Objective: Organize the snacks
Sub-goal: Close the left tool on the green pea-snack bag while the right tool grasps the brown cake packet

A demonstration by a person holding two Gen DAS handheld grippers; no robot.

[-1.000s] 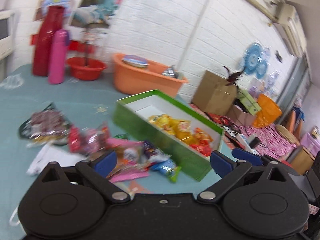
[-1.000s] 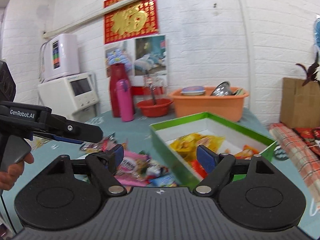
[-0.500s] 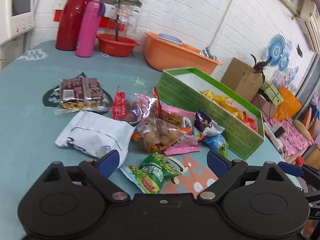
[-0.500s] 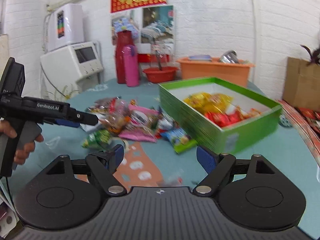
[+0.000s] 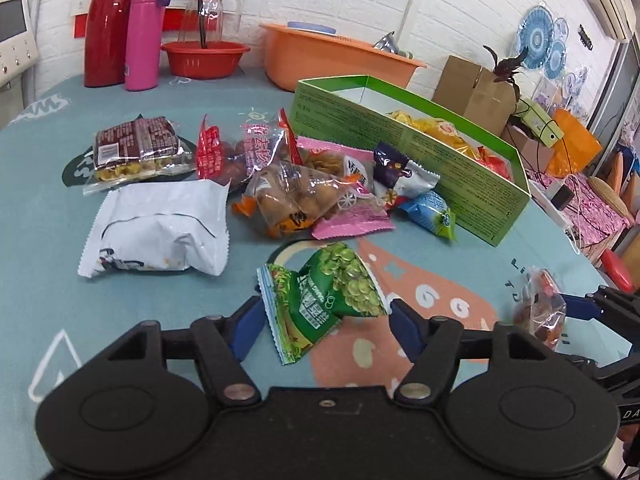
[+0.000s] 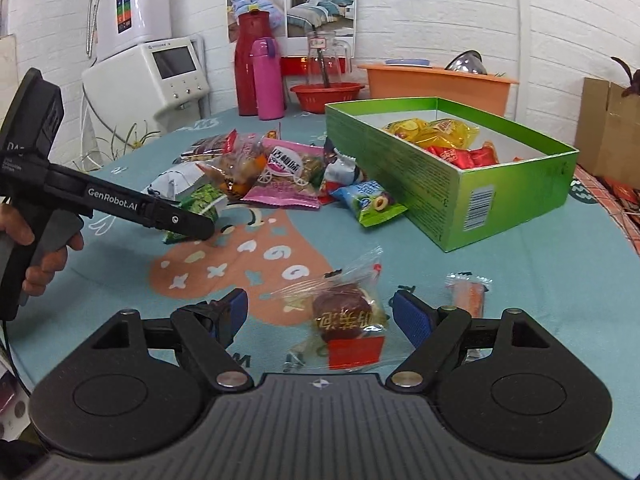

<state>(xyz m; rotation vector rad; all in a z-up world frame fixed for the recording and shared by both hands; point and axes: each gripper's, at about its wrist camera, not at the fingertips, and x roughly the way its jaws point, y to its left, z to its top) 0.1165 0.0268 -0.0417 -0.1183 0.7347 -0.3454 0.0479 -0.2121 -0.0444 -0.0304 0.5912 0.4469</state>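
A green box point(image 5: 404, 144) point(image 6: 448, 176) on the table holds yellow and red snack packs. A pile of snack bags lies left of it. My left gripper point(image 5: 326, 326) is open, its fingers on either side of a green pea packet point(image 5: 324, 296) that lies on the table; the packet also shows in the right wrist view point(image 6: 200, 200). My right gripper point(image 6: 318, 314) is open around a clear red-labelled snack packet point(image 6: 344, 316), also seen in the left wrist view point(image 5: 540, 312). A small orange packet point(image 6: 468, 294) lies to its right.
A white bag point(image 5: 160, 228), a brown bar pack point(image 5: 136, 148), a blue-green pack point(image 6: 370, 202) and pink packs point(image 5: 352, 220) lie on the teal tablecloth. A red flask point(image 5: 108, 20), pink bottle point(image 5: 144, 32), red bowl point(image 5: 204, 58) and orange tub point(image 5: 336, 60) stand at the back.
Both grippers have come down close to the table. The left now brackets the green pea packet; the right now brackets the clear red-labelled packet.
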